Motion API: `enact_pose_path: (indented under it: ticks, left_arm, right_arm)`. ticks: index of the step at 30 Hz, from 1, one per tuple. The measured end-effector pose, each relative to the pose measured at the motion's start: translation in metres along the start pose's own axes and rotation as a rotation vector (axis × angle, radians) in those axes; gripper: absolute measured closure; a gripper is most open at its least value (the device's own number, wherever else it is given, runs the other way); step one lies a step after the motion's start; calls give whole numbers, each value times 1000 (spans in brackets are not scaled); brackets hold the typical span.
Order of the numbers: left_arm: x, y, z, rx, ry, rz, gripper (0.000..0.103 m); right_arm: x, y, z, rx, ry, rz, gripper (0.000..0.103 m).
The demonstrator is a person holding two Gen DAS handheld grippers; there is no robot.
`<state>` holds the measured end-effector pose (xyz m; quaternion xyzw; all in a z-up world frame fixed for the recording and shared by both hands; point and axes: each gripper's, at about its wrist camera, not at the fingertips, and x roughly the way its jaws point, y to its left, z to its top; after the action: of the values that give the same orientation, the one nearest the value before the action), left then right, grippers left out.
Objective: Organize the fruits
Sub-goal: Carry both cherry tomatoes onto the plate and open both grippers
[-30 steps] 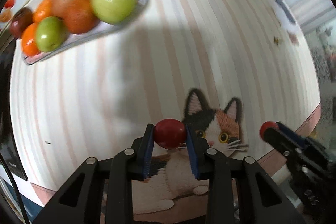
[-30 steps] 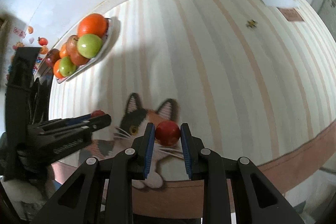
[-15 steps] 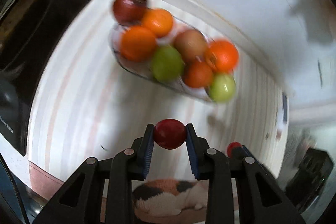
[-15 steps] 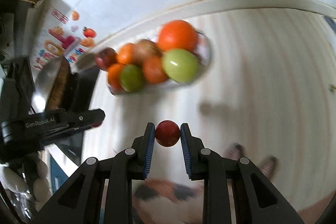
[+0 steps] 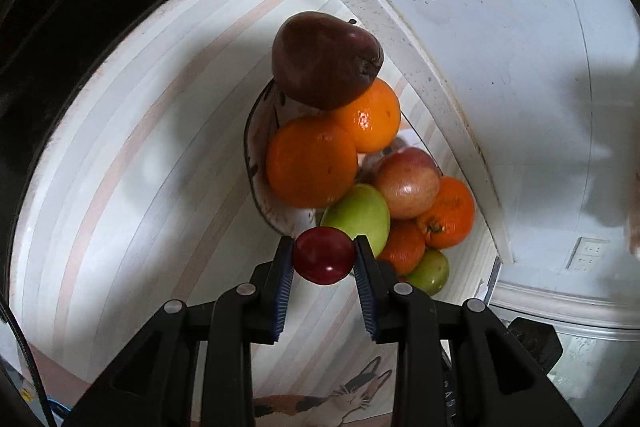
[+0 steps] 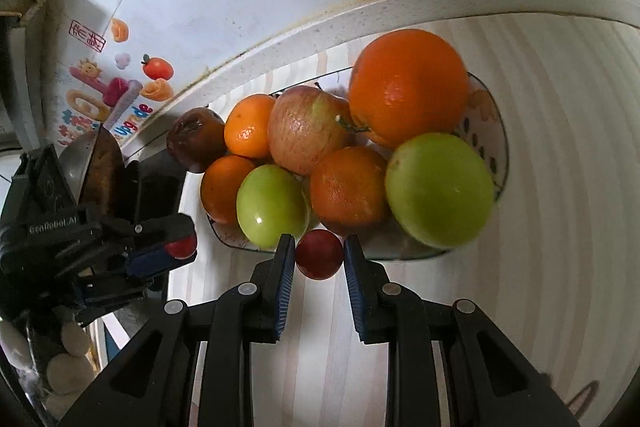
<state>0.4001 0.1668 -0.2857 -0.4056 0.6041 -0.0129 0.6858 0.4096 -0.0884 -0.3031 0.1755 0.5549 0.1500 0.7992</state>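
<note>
You hold a small red fruit (image 5: pixel 324 261) clamped in your left gripper (image 5: pixel 325 263) and another (image 6: pixel 319 254) in your right gripper (image 6: pixel 318 259), both at the near edge of the heaped plate (image 6: pixel 500 147). Drop either on the pile and it may roll off or dislodge a green apple (image 6: pixel 439 189).

A small round red fruit (image 5: pixel 325 261) sits clamped in the left tool (image 5: pixel 324 263); another red fruit (image 6: pixel 319 254) in the right tool (image 6: pixel 319 255). Oranges, green fruits and apples heap the patterned plate (image 6: pixel 498 131).
</note>
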Motion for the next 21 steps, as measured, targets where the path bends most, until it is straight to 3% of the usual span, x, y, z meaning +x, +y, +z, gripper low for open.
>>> enact_pose_path:
  ticks: [14, 21]
  left_arm:
    - [18, -7, 5, 42, 41, 35, 76]
    - [33, -5, 2, 20, 67, 52, 75]
  right_arm:
    - [26, 35, -1, -179, 16, -88, 76]
    - [25, 34, -3, -184, -4, -89, 75]
